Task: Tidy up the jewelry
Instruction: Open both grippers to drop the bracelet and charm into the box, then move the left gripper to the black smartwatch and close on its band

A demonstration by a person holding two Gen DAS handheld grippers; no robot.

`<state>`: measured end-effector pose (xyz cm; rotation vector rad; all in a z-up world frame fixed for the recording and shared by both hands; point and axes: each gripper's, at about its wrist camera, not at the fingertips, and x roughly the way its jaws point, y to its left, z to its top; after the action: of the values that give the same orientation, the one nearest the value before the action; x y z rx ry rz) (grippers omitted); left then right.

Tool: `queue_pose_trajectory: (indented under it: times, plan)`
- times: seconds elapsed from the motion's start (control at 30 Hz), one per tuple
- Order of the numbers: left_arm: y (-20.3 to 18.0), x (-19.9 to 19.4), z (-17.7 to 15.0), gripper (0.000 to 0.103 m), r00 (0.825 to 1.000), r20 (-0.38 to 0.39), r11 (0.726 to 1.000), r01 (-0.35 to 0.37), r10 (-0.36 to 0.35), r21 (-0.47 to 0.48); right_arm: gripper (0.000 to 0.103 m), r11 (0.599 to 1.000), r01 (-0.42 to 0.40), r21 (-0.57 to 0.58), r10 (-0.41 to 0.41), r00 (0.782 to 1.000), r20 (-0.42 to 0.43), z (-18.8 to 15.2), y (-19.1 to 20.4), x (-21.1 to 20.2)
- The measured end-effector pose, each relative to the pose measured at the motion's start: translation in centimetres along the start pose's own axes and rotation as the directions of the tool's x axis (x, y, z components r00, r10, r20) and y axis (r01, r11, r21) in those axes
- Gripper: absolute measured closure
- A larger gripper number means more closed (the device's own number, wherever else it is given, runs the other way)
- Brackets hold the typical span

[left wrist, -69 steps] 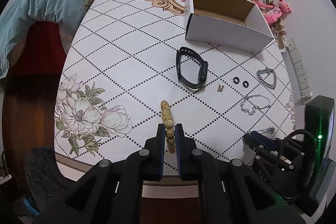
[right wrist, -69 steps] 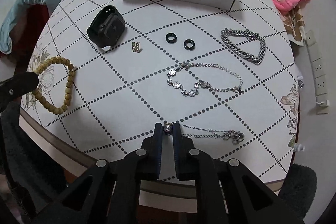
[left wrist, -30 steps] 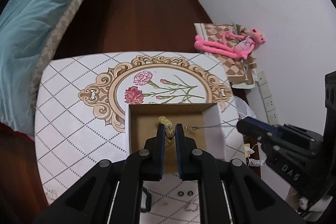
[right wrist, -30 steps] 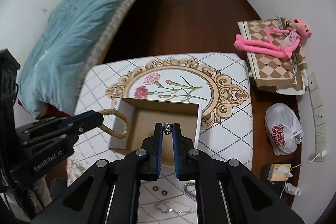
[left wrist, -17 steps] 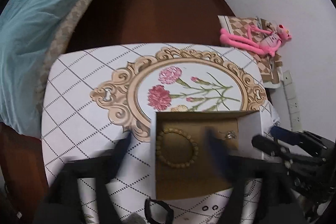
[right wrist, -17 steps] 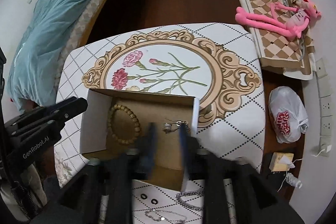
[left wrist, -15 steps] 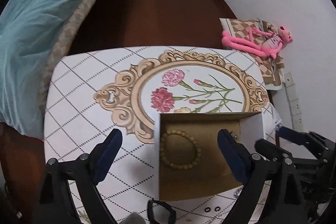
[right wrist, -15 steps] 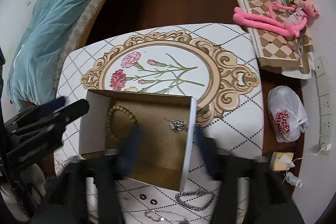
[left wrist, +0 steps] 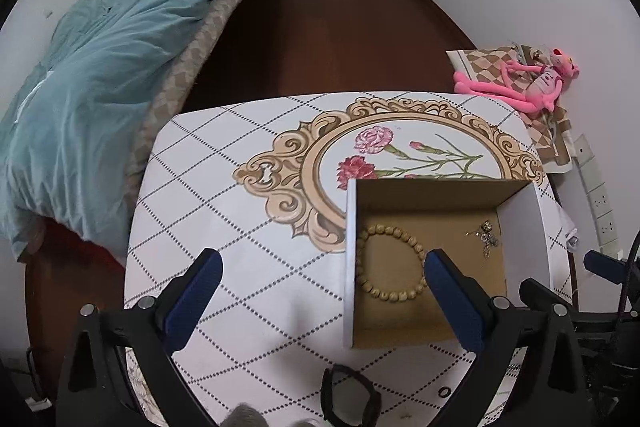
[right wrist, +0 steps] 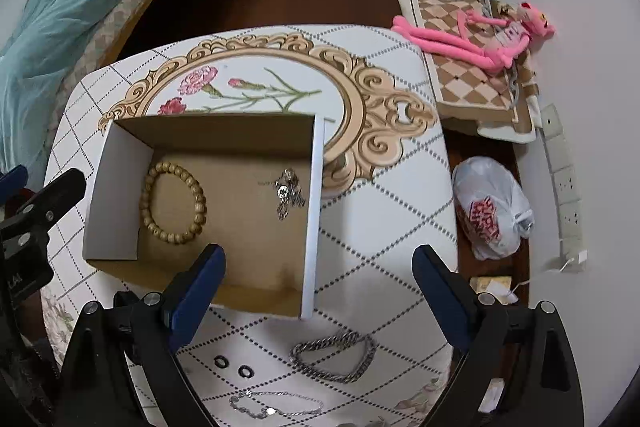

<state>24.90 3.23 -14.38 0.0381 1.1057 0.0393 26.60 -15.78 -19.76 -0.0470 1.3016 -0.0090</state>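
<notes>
Both grippers empty, jaws opening wide: left gripper [left wrist: 318, 277], right gripper [right wrist: 318, 273]. Bead bracelet [right wrist: 173, 203] and thin necklace [right wrist: 288, 191] already lie in the box [right wrist: 314, 211], frame centre. Left on the bench [right wrist: 384, 227], lower frame: chain bracelet [right wrist: 334, 357], two rings [right wrist: 232, 366], link bracelet [right wrist: 276, 405], watch [left wrist: 348, 397].

Both wrist views look steeply down from close above (left, right), sharing the box [left wrist: 520, 227] [right wrist: 116, 187].
</notes>
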Motion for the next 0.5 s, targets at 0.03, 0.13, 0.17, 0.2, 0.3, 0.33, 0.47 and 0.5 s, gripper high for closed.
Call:
queue_pose_trajectory:
  times: [0.03,0.13,0.17,0.2,0.3,0.33,0.47,0.5]
  plan:
    - [0.2,-0.2,-0.2,0.000,1.000,0.005,1.000,-0.006,0.006,-0.005,0.007,1.000,0.002,0.002,-0.002,1.000,0.001,-0.3,0.1,0.0]
    - [0.3,-1.1,-0.8,0.000,1.000,0.018,1.000,-0.021,0.021,-0.013,0.007,1.000,0.013,0.007,-0.013,1.000,0.016,-1.0,0.2,-0.6]
    - [0.4,-1.4,-1.0,0.000,1.000,0.022,1.000,-0.020,0.020,-0.016,0.007,1.000,0.014,0.008,-0.014,1.000,0.019,-1.2,0.2,-0.8]
    - [0.5,-2.0,-1.3,0.000,0.999,0.029,1.000,-0.016,0.016,-0.022,0.007,1.000,0.016,0.012,-0.016,1.000,0.027,-1.5,0.2,-1.2]
    - [0.5,-3.6,-2.0,0.000,0.998,0.052,0.999,-0.029,0.030,-0.019,0.007,1.000,0.022,0.012,-0.022,0.997,0.068,-2.2,0.4,-2.7]
    - [0.5,-4.0,-2.2,0.000,0.998,0.059,0.999,-0.034,0.035,-0.018,0.007,1.000,0.023,0.013,-0.024,0.997,0.079,-2.3,0.5,-3.2]
    - [0.8,-7.2,-3.2,0.000,0.991,0.115,0.997,-0.066,0.069,-0.027,0.007,0.999,0.032,0.007,-0.033,0.989,0.144,-3.6,1.0,-6.3]
    - [0.9,-7.9,-3.4,0.000,0.990,0.122,0.997,-0.067,0.071,-0.036,0.007,0.999,0.032,0.009,-0.034,0.987,0.158,-4.0,1.0,-7.1]
